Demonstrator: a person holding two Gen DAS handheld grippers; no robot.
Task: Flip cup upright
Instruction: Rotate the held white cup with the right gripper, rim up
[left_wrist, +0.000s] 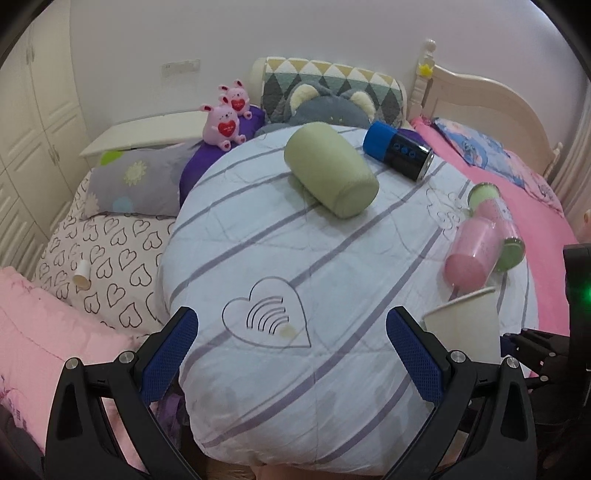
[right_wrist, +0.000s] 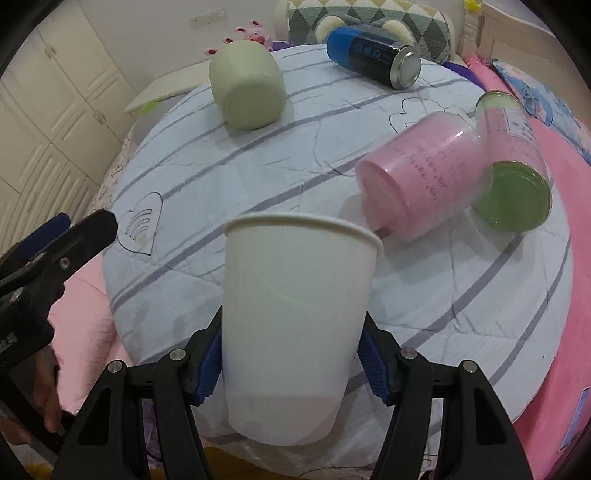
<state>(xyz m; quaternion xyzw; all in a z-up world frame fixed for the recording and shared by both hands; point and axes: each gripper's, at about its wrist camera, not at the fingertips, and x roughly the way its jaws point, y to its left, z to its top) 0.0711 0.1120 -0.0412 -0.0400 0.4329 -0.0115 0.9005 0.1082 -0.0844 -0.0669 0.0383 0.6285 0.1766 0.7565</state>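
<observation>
A white paper cup (right_wrist: 295, 325) stands mouth up between the fingers of my right gripper (right_wrist: 291, 365), which is shut on its lower wall above the striped quilt (right_wrist: 221, 177). The same cup shows in the left wrist view (left_wrist: 461, 328) at the right, just beyond my left gripper's right finger. My left gripper (left_wrist: 291, 350) is open and empty over the quilt's near edge, its blue pads wide apart. It also shows at the left of the right wrist view (right_wrist: 66, 236).
On the quilt lie a pale green cup (left_wrist: 332, 170), a blue and black can (left_wrist: 399, 149), a pink cup (left_wrist: 471, 254) and a green-lidded jar (left_wrist: 502, 229), all on their sides. Pillows and plush toys (left_wrist: 225, 122) line the back. A small paper cup (left_wrist: 82, 274) lies at left.
</observation>
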